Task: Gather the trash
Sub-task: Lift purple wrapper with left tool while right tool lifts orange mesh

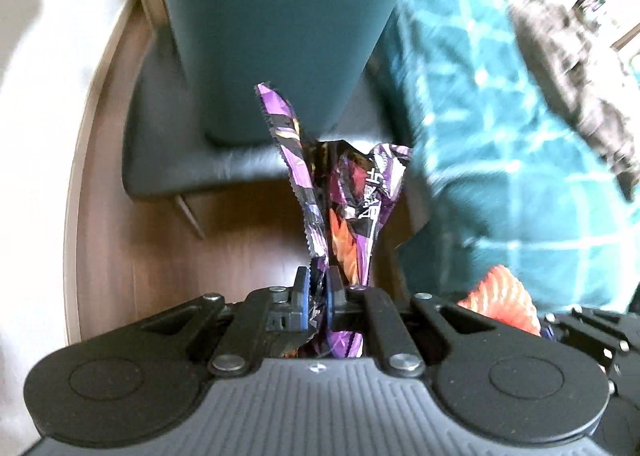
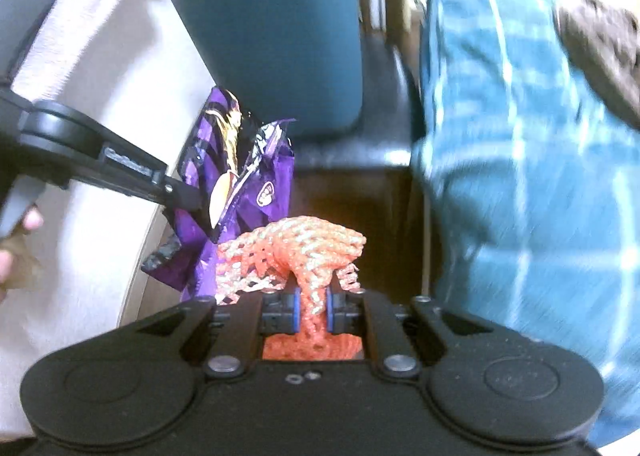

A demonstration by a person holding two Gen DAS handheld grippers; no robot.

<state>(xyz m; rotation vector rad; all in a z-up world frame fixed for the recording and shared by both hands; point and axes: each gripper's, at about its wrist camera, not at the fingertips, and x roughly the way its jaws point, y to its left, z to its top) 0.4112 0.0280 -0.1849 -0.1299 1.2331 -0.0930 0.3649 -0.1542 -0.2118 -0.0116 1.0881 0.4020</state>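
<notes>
My left gripper [image 1: 318,292] is shut on a crumpled purple snack wrapper [image 1: 352,191], held up above the wood floor; the wrapper also shows in the right wrist view [image 2: 244,179], with the left gripper [image 2: 188,197] coming in from the left. My right gripper [image 2: 312,306] is shut on an orange foam net sleeve [image 2: 308,252], which bunches above the fingers. A bit of the orange net [image 1: 500,296] shows at the lower right of the left wrist view. Both are held close together in front of a teal chair.
A chair with a teal backrest [image 1: 280,15] and dark seat [image 1: 192,159] stands ahead on the wood floor [image 1: 160,256]. A teal checked blanket [image 1: 500,115] lies on the right. A white round tabletop [image 2: 100,95] is on the left.
</notes>
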